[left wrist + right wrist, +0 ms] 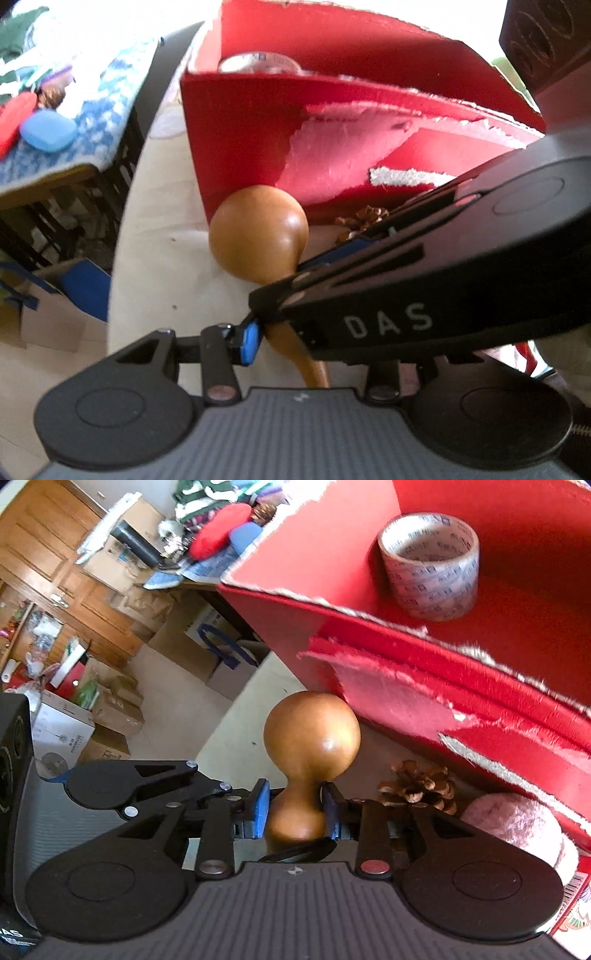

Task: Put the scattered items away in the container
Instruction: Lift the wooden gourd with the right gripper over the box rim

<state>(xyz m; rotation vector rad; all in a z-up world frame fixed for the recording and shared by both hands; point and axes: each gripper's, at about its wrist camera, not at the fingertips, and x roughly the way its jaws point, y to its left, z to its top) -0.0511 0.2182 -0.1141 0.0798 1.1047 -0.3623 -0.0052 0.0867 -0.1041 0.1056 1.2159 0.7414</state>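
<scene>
"DAS" lettering on right hand-held gripper, pinching wooden gourd.

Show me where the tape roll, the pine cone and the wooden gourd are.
tape roll (430,566): right wrist view, on its outer printed side.
pine cone (419,786): right wrist view, on its middle scales.
wooden gourd (312,733): right wrist view, on its round upper bulb.

Each tool is matte black with a ribbed grey base, round disc covers either side, silver rivets, one red rivet, blue finger pads, and white "DAS" lettering.
</scene>
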